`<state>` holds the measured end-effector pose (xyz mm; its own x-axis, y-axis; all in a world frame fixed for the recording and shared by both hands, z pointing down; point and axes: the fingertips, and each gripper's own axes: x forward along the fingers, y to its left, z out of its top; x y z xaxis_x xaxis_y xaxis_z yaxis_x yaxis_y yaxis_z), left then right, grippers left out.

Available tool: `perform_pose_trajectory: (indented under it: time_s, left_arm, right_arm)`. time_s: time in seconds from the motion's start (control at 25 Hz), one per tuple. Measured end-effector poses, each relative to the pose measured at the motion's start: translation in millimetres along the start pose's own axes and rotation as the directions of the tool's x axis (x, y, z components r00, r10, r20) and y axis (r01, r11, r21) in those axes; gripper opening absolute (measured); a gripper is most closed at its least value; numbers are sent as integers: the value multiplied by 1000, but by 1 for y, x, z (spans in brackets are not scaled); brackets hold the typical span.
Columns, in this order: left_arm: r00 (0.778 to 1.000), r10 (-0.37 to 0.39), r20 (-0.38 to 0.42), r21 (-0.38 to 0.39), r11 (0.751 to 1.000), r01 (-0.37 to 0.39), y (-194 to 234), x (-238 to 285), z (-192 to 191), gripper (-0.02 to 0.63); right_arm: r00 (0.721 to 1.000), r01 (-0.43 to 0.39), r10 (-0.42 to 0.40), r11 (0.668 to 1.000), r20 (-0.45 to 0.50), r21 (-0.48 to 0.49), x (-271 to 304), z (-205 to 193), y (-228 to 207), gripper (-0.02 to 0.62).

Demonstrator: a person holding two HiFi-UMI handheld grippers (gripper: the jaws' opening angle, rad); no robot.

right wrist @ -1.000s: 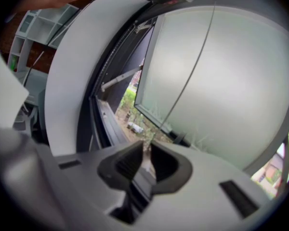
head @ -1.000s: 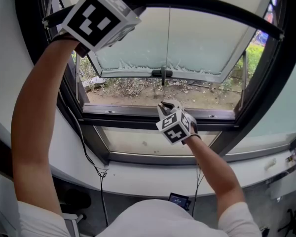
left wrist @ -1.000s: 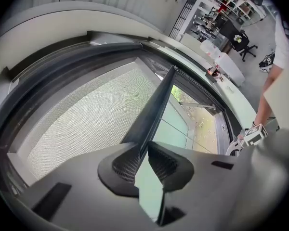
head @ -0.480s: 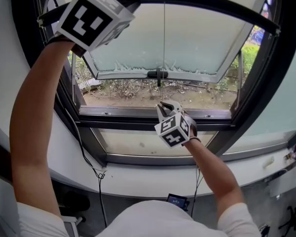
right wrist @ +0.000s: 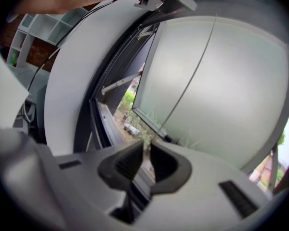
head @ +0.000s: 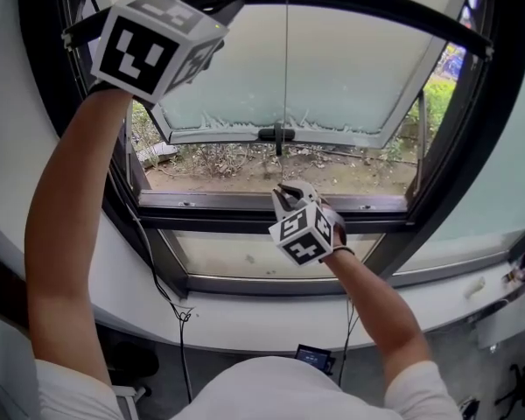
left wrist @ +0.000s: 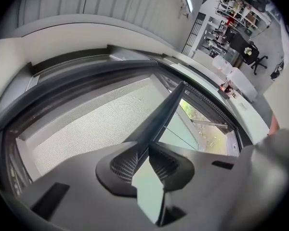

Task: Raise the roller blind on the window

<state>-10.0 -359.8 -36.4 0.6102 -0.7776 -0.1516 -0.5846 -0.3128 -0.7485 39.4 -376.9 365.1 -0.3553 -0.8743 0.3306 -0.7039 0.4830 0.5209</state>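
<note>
The person's bare left arm (head: 66, 199) reaches high up the left side of the window. At its end the left gripper (left wrist: 141, 153), with its black-and-white marker cube (head: 153, 46), has its jaws closed on the dark bottom rail of the roller blind (left wrist: 166, 109). The rail's edge runs straight in between the two ribbed pads (left wrist: 121, 165). Above the rail is the pale grey mesh blind fabric (left wrist: 91, 129). The rail sits near the top of the opening, so most of the glass below is uncovered.

From the rail's middle a thin cord (head: 286, 68) drops straight down in front of the frosted window sash (head: 350, 77), which is tilted outward. It ends near the sash's small dark handle (head: 276, 134). Under the sash there is a strip of bare ground with dry plants (head: 236, 160).

Lower, at the centre, the right gripper (right wrist: 147, 153) is held just over the dark lower bar of the window frame (head: 210, 201). Its jaws are drawn close, with a narrow slit of daylight between them. The cord leads down toward that slit, but I can't make out whether it touches the pads.

Further right, green bushes (head: 439, 103) show past the frame, and the white curved sill (head: 245, 318) runs below.
</note>
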Motion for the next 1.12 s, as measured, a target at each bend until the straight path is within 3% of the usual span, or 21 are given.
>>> perform_pose_trajectory:
  time_s: [0.44,0.76,1.12]
  left_arm:
    - [998,-41,43,-68,997,44,-22,-13,-3,72]
    - [996,-87,10,-108,990,87,-53,-16,-35,71]
    - [993,-118,-1,-265,958,113,-92,-25,-80,71]
  right_arm:
    - [1000,20,-20,999,-1,-36,-6,-1,3,57]
    - [1000,25,-25,999,-3,-22,-11,-4,0,57]
    - [1000,27,-27,1000,-4,-8,-15,-6,0,57]
